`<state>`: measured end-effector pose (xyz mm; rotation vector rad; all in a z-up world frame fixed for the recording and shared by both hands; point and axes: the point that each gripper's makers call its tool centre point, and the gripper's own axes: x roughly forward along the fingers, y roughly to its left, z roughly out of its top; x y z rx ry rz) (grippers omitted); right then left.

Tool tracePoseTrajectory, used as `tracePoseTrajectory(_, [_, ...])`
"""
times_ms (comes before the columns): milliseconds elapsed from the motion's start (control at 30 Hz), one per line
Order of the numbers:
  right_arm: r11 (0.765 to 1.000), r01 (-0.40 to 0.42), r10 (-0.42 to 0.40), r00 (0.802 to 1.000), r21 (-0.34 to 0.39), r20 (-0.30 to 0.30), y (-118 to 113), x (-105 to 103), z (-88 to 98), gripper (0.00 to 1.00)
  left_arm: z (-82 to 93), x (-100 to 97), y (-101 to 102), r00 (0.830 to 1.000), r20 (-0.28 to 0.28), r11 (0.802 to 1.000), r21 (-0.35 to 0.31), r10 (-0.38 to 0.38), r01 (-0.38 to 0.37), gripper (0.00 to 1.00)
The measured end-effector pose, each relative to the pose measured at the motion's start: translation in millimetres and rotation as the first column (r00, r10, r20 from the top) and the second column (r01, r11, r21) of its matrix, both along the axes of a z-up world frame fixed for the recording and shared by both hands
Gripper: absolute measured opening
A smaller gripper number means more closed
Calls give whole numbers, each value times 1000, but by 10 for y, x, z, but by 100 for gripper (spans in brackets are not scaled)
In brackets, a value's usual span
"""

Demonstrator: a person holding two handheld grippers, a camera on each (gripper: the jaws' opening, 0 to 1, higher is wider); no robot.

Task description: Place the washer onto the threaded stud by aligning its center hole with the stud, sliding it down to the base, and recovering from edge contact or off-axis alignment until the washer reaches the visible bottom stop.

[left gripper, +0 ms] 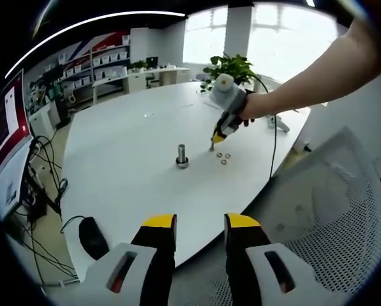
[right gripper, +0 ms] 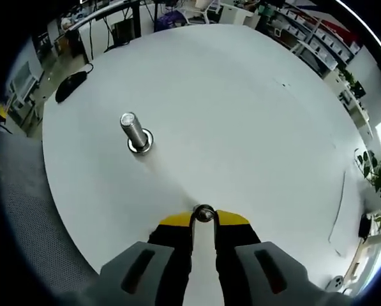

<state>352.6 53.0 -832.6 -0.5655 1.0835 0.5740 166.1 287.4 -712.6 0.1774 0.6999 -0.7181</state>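
Observation:
The steel threaded stud (left gripper: 182,155) stands upright near the middle of the white table (left gripper: 126,146). In the right gripper view the stud (right gripper: 136,132) is up and to the left, a ring at its foot. My right gripper (right gripper: 204,218) is shut on a small metal washer (right gripper: 204,213) held between its yellow tips, well apart from the stud. In the left gripper view that right gripper (left gripper: 217,136) hangs tip-down just right of the stud, held by a person's hand. My left gripper (left gripper: 200,223) is open with nothing in it, back at the table's near edge.
Three spare washers (left gripper: 223,157) lie on the table right of the stud. A black mouse (left gripper: 93,237) sits at the near left edge. A mesh chair (left gripper: 318,229) stands to the right, a potted plant (left gripper: 231,65) at the far side, a cable (left gripper: 273,146) across the right rim.

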Motion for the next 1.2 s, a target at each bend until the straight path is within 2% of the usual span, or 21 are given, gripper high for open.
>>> tracePoseTrajectory(233, [1000, -3, 3, 1000, -12, -31, 32, -8, -82, 14, -7, 1, 4, 1000, -4, 1000, 0, 1, -1, 28])
tracePoseTrajectory(467, [1000, 11, -12, 998, -15, -67, -32, 49, -270, 15, -13, 3, 14, 1000, -6, 1000, 4, 5, -4, 28])
tracePoseTrajectory(667, [1000, 21, -22, 996, -17, -85, -62, 37, -345, 15, -21, 3, 17, 1000, -9, 1000, 6, 5, -5, 27])
tracePoseTrajectory(900, [999, 26, -27, 995, -20, -92, -64, -12, -340, 16, -22, 4, 19, 1000, -9, 1000, 6, 7, -7, 27])
tracePoseTrajectory(1200, [999, 41, -43, 995, -25, -91, -199, -120, -294, 17, -24, -4, 10, 1000, -9, 1000, 8, 2, -2, 27])
